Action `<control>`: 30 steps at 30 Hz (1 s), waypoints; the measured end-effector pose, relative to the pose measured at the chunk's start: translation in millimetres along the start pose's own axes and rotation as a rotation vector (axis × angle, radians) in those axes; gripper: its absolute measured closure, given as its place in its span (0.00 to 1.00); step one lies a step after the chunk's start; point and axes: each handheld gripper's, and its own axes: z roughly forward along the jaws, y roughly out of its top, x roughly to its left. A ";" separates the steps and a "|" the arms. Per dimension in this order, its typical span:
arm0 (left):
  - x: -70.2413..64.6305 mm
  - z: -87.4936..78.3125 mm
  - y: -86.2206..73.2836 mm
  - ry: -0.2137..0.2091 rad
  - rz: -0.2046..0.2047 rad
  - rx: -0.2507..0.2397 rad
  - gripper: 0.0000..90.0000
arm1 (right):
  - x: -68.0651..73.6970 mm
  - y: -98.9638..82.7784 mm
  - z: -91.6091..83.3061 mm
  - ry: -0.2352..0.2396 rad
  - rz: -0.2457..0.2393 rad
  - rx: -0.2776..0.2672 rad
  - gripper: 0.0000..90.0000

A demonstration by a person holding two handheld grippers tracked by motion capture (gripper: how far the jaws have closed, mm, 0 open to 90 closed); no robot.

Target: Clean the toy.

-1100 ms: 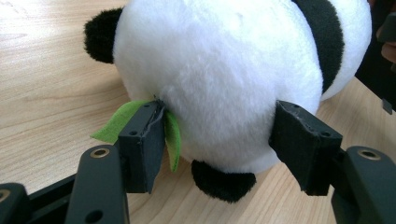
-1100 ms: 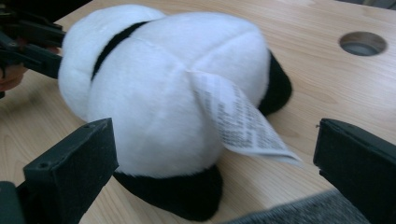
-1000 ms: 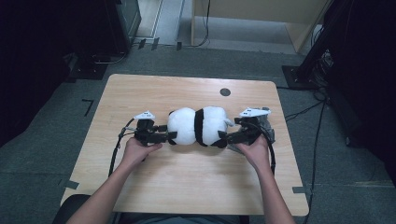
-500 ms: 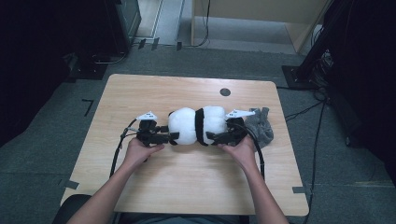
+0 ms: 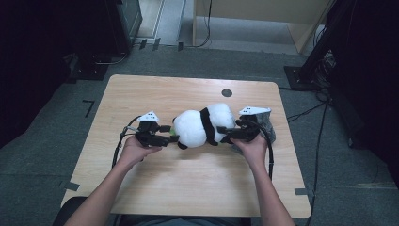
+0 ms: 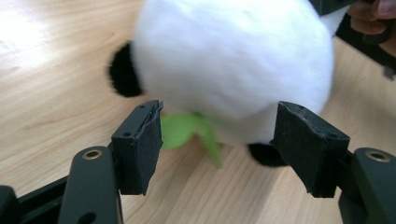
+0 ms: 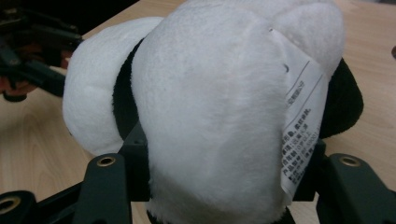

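A black and white panda plush point(image 5: 202, 125) lies on the wooden table point(image 5: 188, 188) between my two grippers. My right gripper point(image 5: 225, 134) has just been closing, and its jaws now squeeze the plush's rear end point(image 7: 210, 107) from both sides, beside a white printed tag point(image 7: 301, 121). My left gripper point(image 5: 171, 133) stands open at the other end. In the left gripper view its pads point(image 6: 140, 140) sit apart from the plush point(image 6: 233, 60), with a green leaf point(image 6: 182, 128) just ahead of them.
A grey crumpled cloth point(image 5: 266, 120) lies right behind the right gripper. A small black round mark point(image 5: 227, 92) sits on the far part of the table. Dark equipment and cables stand on the floor around the table.
The right gripper moved left onto the plush and its jaws closed on it. The plush turned, its right end swinging toward the far side. The left gripper stayed in place.
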 end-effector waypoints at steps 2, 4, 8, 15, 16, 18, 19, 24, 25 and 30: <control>3.7 -6.7 0.6 -0.031 -0.009 -0.022 0.36 | -1.6 1.1 -8.2 0.041 -0.011 -0.010 0.46; 5.8 -10.7 0.6 -0.080 -0.013 -0.033 0.36 | -2.0 1.5 -14.5 0.094 -0.034 -0.023 0.46; 3.1 -10.2 -0.9 -0.183 0.018 -0.040 0.35 | 3.2 3.3 -20.1 0.155 -0.100 -0.018 0.46; 0.6 2.6 -6.1 -0.388 0.037 -0.055 0.04 | 8.4 3.2 -14.9 0.290 -0.142 -0.018 0.46; -2.6 3.2 -6.3 -0.422 0.054 -0.072 0.02 | 10.1 3.6 -13.7 0.305 -0.146 -0.018 0.46; -10.8 3.7 -6.4 -0.462 0.099 -0.085 0.00 | 13.1 4.5 -10.1 0.331 -0.157 -0.016 0.45; -15.0 4.1 -6.8 -0.466 0.118 -0.078 0.00 | 14.6 5.1 -8.0 0.330 -0.167 -0.007 0.45; -19.9 9.0 -9.7 -0.425 0.154 0.013 0.00 | 18.9 6.6 -1.0 0.301 -0.193 0.014 0.43; -21.1 10.2 -10.5 -0.427 0.160 0.037 0.01 | 19.9 7.1 0.7 0.298 -0.196 0.013 0.43; -33.3 22.5 -15.7 -0.364 0.186 0.200 0.25 | 23.4 10.5 8.1 0.270 -0.220 0.031 0.38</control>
